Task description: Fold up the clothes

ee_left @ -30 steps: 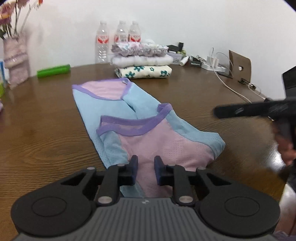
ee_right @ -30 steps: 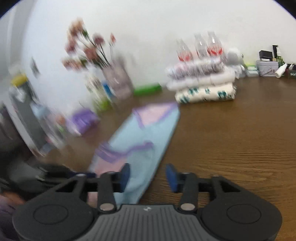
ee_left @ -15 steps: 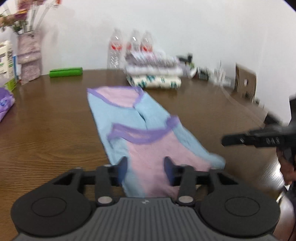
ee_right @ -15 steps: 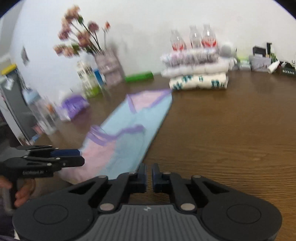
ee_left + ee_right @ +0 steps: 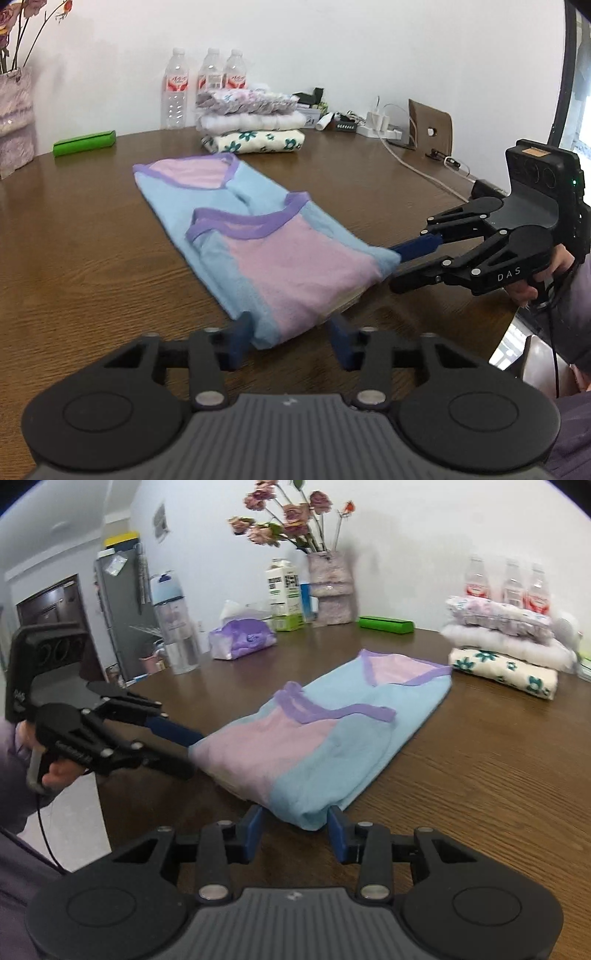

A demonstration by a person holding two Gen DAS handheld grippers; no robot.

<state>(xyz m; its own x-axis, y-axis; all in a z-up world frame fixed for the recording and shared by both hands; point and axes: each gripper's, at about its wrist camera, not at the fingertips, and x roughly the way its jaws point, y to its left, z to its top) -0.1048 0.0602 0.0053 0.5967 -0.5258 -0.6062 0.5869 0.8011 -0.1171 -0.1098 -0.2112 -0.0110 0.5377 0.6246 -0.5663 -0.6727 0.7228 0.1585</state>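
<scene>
The garment [image 5: 258, 236], a blue and pink top with purple trim, lies folded into a long strip on the wooden table [image 5: 74, 266], running from the near edge toward the far one, where a stack of folded clothes [image 5: 255, 122] sits by three water bottles [image 5: 207, 88]. The left gripper [image 5: 291, 338] is at one near corner of the strip, its jaws just closing in, cloth between the pads, though I can't tell whether they actually pinch it. The right gripper [image 5: 295, 829] is at the other near corner, its jaws just opening, the blue corner between them, grip unclear too. Off toward the left edge there's a vase of flowers [image 5: 328, 587], a green box [image 5: 386, 624] and a purple tissue pack [image 5: 242, 638].
</scene>
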